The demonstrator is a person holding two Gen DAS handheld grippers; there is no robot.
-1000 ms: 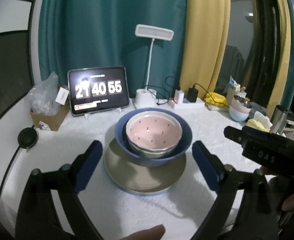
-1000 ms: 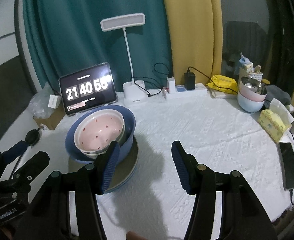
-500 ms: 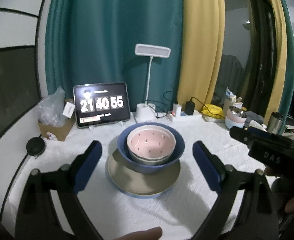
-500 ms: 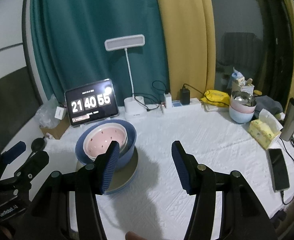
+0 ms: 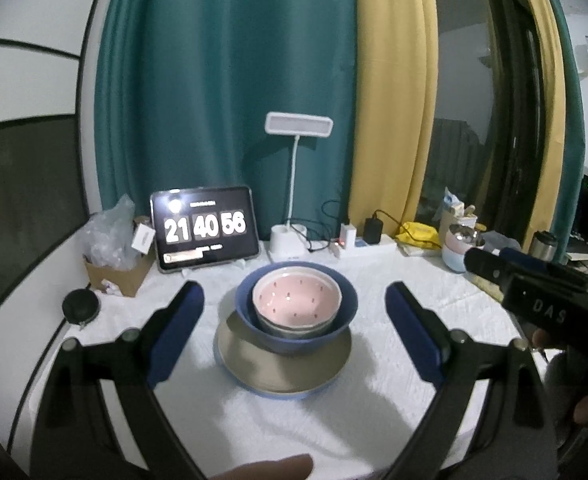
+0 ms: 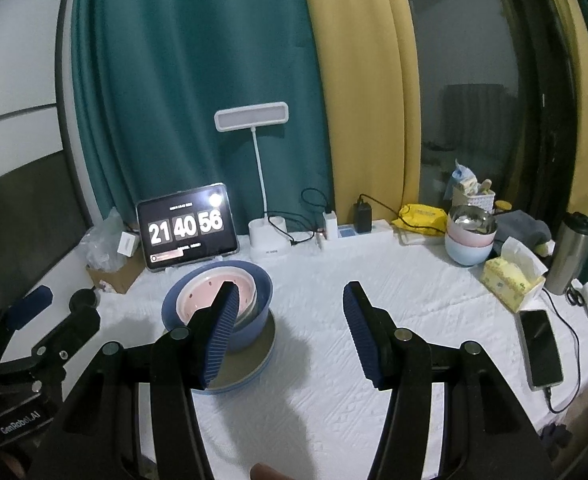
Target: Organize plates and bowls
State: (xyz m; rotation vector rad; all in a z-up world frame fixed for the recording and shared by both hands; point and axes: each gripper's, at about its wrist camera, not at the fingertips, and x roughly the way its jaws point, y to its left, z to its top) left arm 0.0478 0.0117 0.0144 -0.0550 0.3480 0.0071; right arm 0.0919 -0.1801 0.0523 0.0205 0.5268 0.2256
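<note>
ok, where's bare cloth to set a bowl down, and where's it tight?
Free: the white tablecloth between the stacked blue bowl on its plate and the yellow tissue box, plus the near edge. Crowded: the back row from the clock tablet to the pastel bowl stack, and the black phone on the right.

Black two-finger grippers (image 6: 290, 328) with ribbed blue pads (image 6: 224, 332) and silver screws — one marked, perhaps, "GenRobot.AI".

— How many dishes sit in my stack?
— Three bowls: a pink spotted ceramic bowl (image 5: 296, 299) in a grey-rimmed bowl (image 5: 294, 326) in a wide blue bowl (image 5: 344, 312), on one round beige blue-edged plate (image 5: 282, 368).
— And far right?
— Another stack of nested pastel bowls (image 6: 469, 236); I can't tell its count.
</note>
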